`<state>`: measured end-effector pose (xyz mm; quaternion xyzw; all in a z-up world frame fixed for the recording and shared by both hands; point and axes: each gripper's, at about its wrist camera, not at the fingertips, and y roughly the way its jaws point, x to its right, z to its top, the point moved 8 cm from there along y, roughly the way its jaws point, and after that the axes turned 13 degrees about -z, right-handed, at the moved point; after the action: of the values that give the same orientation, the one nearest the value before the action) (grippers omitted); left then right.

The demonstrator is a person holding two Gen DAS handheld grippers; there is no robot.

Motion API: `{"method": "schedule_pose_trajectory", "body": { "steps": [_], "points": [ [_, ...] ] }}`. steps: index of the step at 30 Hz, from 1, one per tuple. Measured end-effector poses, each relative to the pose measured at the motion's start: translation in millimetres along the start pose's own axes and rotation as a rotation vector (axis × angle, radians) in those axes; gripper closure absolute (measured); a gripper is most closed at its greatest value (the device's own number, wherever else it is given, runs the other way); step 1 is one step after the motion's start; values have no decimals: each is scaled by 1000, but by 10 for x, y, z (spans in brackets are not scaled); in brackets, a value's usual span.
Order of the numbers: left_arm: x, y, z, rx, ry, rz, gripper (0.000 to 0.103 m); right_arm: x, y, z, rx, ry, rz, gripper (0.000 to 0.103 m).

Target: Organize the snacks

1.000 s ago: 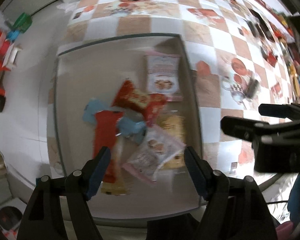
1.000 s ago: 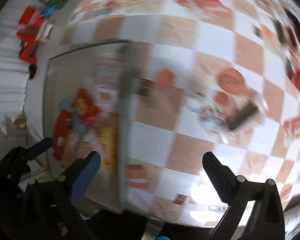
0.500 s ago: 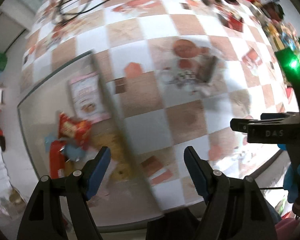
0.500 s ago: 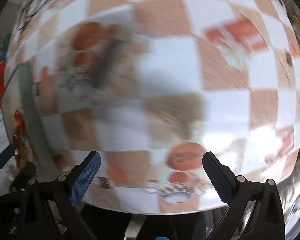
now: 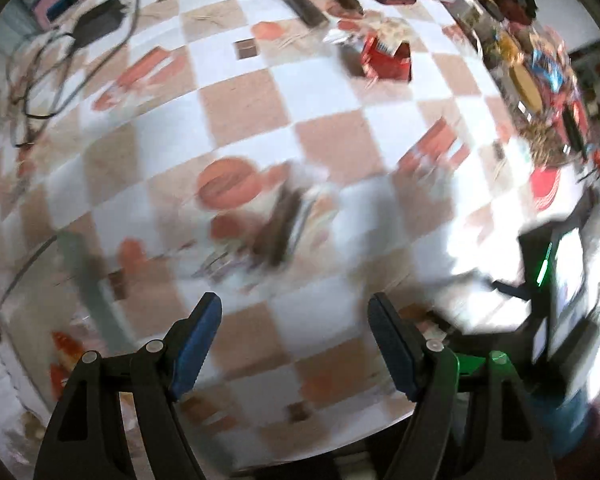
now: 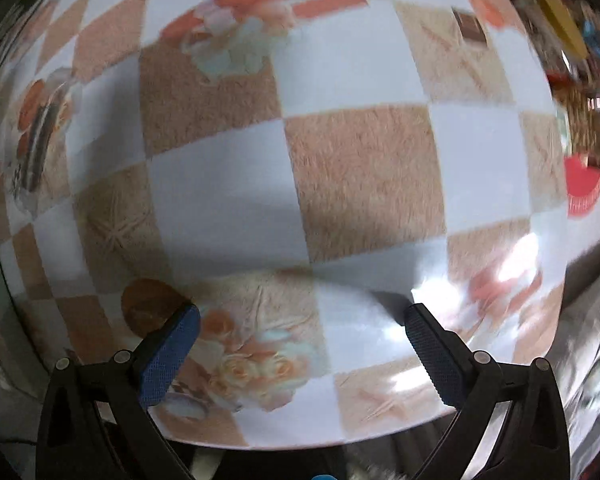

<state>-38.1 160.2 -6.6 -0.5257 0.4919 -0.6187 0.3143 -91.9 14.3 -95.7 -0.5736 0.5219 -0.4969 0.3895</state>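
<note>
Both grippers hang over a checkered tablecloth (image 5: 320, 92), the left gripper (image 5: 294, 340) and the right gripper (image 6: 300, 344) each with fingers spread wide and nothing between them. Only the left wrist view takes in the snacks: a heap of packets (image 5: 536, 80) along the table's far right edge, a red packet (image 5: 386, 60) standing apart, and a dark bar (image 5: 306, 8) lying diagonally, long axis running from upper left to lower right. The right wrist view shows mostly bare cloth, with blurred packets (image 6: 584, 120) at its right edge.
</note>
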Motion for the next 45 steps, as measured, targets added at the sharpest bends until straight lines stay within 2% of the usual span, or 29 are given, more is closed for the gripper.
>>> {"method": "schedule_pose_trajectory", "body": {
  "steps": [4,8,13,15,16,20,23,26,29,31,32,35,38,45],
  "points": [
    [79,99,348,11,-95,-71,24,-38,-60,34,71,-72,-10,1],
    [114,214,784,27,-203,-122,24,-53,-109,-57,108,-68,5,0],
    [138,372,1172,56,-344,-186,24,-38,-148,-100,155,-57,6,0],
    [158,452,1318,66,-417,-223,24,-41,-135,-160,161,-56,6,0],
    [169,494,1384,69,-452,-236,24,-39,-45,-335,164,-57,7,0],
    [200,602,1602,98,-493,-228,24,-78,-54,-388,165,-59,8,0],
    [208,682,1682,87,-452,-134,24,-71,-51,-390,165,-58,8,0],
    [301,732,1724,92,-390,-85,25,-50,-42,-462,168,-60,8,0],
    [443,763,1709,85,-292,-27,47,-75,-36,-407,167,-60,8,0],
    [522,778,1636,76,-196,30,69,-74,-56,-395,164,-60,8,0],
    [560,792,1584,70,-152,45,74,-73,-55,-370,163,-60,8,0],
    [610,829,1324,46,-66,60,74,-76,-45,-346,162,-61,8,0],
    [563,847,942,37,-33,76,74,-76,-41,-340,168,-60,9,0],
    [306,822,-51,-1,-77,28,74,-78,-70,-417,187,-74,7,0]
  ]
}}
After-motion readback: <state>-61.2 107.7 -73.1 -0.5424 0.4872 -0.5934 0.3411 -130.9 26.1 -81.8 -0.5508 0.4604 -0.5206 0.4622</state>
